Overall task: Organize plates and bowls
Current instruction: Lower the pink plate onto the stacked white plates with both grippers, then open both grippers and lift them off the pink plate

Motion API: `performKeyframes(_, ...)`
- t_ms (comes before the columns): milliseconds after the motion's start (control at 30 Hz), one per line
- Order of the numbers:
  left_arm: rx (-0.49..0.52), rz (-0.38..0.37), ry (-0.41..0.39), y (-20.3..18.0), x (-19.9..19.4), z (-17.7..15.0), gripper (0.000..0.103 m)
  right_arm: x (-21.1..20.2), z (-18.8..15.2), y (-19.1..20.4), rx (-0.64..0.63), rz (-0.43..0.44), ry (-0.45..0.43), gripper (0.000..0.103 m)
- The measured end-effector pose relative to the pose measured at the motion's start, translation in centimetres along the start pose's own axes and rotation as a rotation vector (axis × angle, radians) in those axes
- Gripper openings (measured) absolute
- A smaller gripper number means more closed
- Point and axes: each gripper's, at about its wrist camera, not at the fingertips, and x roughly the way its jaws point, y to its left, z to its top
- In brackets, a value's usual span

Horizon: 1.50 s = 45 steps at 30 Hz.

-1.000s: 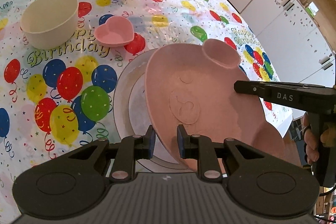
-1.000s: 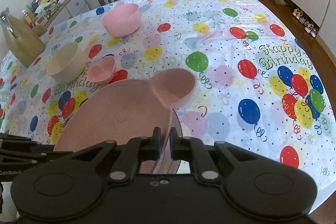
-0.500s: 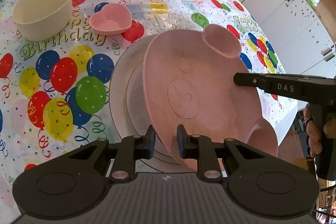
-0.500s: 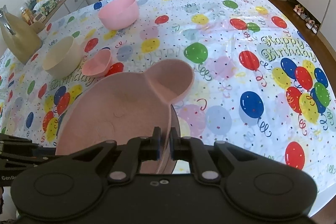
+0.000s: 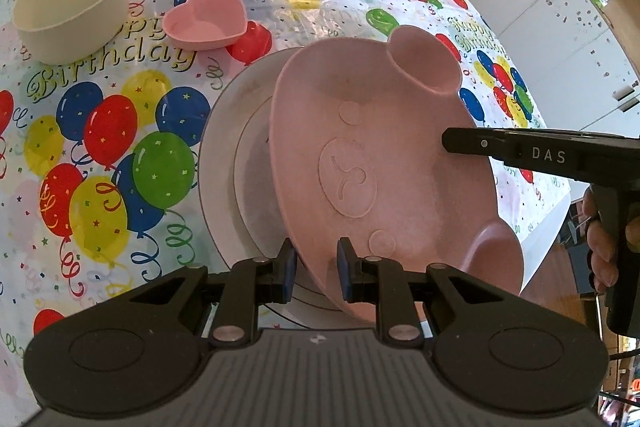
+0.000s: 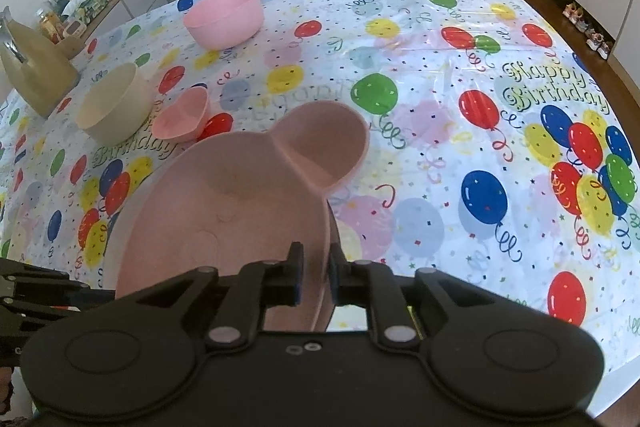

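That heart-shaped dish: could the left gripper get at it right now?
Probably not yet. The left gripper is shut on the bear plate's rim, so it is busy. Otherwise the way looks free: the heart dish sits in the open just beyond the white plate.

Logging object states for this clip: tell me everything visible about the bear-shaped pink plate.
The bear plate is matte dusty pink, seemingly speckled plastic or fibre, with two cupped ears and a raised snout and cheek dots. It lies face up, tilted, over the white plate on the tablecloth. The left gripper pinches its near rim. The right gripper straddles the opposite rim, its jaws opening and the pads looking just clear.
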Motion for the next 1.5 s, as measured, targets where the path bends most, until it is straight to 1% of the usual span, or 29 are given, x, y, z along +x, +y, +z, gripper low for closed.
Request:
performKeyframes(133,-0.006,0.016,-0.012,0.2,-0.3,0.2,0.021,-0.1,0.2,0.2,-0.004,0.001,0.006,0.022)
performKeyframes(333,-0.021,0.023,-0.017,0.6,-0.7,0.2,0.021,-1.0,0.4,0.2,-0.014,0.004,-0.009,0.028)
performKeyframes(500,-0.018,0.030,-0.049,0.6,-1.9,0.2,0.021,-2.0,0.6,0.7,-0.022,0.015,-0.034,0.030)
performKeyframes(767,0.000,0.044,-0.152,0.0,-4.9,0.6,0.021,-4.3,1.3,3.6,-0.099,0.075,-0.095,0.038)
performKeyframes(933,-0.005,0.065,-0.223,0.1,-7.0,1.2,0.021,-5.3,2.0,5.6,-0.143,0.119,-0.131,0.048)
performKeyframes(1033,-0.012,0.084,-0.266,0.4,-8.2,1.7,0.021,-5.7,2.6,7.0,-0.171,0.138,-0.153,0.056)
performKeyframes(1267,-0.060,0.131,-0.367,2.3,-11.3,3.1,0.022,-6.0,4.7,9.7,-0.219,0.175,-0.200,0.068)
performKeyframes(1333,-0.077,0.143,-0.389,2.9,-11.9,3.4,0.022,-5.9,5.3,10.7,-0.238,0.182,-0.213,0.074)
performKeyframes(1367,-0.087,0.150,-0.401,3.3,-12.3,3.6,0.022,-5.9,5.5,11.1,-0.245,0.185,-0.218,0.075)
performKeyframes(1433,-0.105,0.165,-0.420,3.9,-12.9,3.9,0.024,-5.7,6.1,12.0,-0.263,0.192,-0.227,0.080)
performKeyframes(1467,-0.115,0.174,-0.432,4.3,-13.2,4.1,0.029,-5.6,6.3,12.3,-0.268,0.192,-0.231,0.081)
performKeyframes(1500,-0.121,0.182,-0.442,4.6,-13.5,4.2,0.038,-5.5,6.6,12.7,-0.274,0.192,-0.236,0.083)
